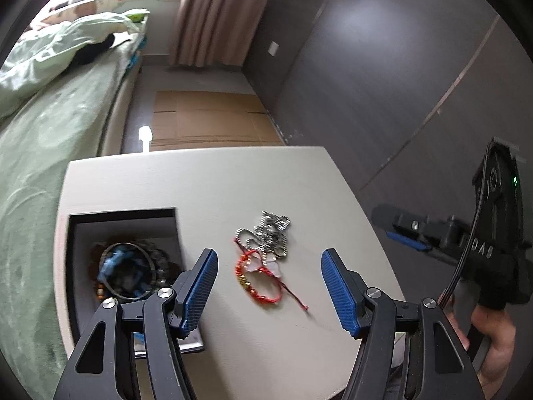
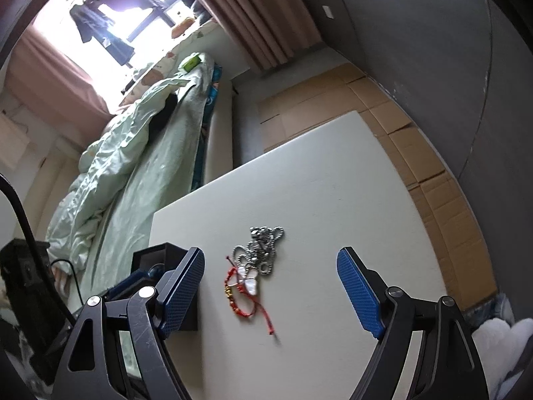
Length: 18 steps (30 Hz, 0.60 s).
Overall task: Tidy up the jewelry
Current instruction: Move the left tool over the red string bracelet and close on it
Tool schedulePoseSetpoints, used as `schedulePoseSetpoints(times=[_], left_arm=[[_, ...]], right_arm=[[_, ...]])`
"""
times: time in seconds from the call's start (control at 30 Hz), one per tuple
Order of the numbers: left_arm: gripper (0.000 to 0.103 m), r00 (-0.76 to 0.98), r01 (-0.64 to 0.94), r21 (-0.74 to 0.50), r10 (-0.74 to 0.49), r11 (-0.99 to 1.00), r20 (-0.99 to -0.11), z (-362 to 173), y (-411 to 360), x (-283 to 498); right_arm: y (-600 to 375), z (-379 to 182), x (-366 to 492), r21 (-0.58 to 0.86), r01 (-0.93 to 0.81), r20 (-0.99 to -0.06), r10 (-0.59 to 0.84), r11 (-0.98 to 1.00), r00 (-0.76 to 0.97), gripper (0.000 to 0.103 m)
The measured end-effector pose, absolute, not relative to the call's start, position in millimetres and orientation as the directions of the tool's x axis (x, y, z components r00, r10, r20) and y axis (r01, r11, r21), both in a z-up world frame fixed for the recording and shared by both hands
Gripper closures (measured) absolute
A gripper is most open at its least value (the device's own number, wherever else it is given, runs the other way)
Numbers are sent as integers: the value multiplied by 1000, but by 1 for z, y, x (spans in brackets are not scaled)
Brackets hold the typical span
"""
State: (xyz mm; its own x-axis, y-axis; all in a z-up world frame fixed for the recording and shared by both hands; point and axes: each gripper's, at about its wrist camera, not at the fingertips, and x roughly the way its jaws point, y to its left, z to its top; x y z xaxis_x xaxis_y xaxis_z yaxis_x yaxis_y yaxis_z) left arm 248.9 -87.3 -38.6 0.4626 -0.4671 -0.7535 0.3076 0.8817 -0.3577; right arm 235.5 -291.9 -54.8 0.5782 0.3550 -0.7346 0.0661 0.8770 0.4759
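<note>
We're looking down along both tools at a white tabletop (image 1: 206, 180), and the jewelry sits in a loose pile near its middle. The silver ball chain (image 1: 268, 235) lies heaped on the far side of the pile, a bunched tangle with no clear long axis. Touching its near edge is the red cord bracelet (image 1: 258, 281), with pale butterfly-shaped charms and gold beads; its loose red tail (image 1: 294, 296) runs out toward the near right edge of the tabletop, so the piece stretches diagonally from far left to near right. From the right wrist view the same chain (image 2: 263, 248) and bracelet (image 2: 241, 291) line up almost straight ahead, tail pointing back at us.

Over by the left edge stands the dark jewelry box (image 1: 83, 230), open, with a metal bangle (image 1: 128, 271) and beaded bracelets lying inside it.

Our left gripper (image 1: 269, 290) hovers above the near part of the tabletop, its blue pads spread wide, nothing between them, the bracelet framed in the gap. Our right gripper (image 2: 269, 291) is spread wide too and holds nothing, aimed at the pile; in the left view it juts in from the right edge, level, a bare hand (image 1: 493, 340) wrapped round its grip
</note>
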Motion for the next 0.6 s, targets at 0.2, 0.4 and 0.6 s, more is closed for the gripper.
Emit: schedulePoseSetpoints(times=[0.2, 0.4, 0.6], left_arm=[[67, 399, 313, -358, -464, 880, -791, -56, -105, 253], [75, 347, 289, -383, -469, 877, -812, -74, -119, 258], [76, 322, 258, -357, -428, 898, -844, -90, -129, 264]], right_arm=[[-302, -53, 232, 479, 73, -728, 349, 875, 590, 21], [-309, -55, 231, 480, 81, -730, 346, 874, 589, 21], [-313, -57, 231, 479, 84, -733, 346, 874, 585, 21]])
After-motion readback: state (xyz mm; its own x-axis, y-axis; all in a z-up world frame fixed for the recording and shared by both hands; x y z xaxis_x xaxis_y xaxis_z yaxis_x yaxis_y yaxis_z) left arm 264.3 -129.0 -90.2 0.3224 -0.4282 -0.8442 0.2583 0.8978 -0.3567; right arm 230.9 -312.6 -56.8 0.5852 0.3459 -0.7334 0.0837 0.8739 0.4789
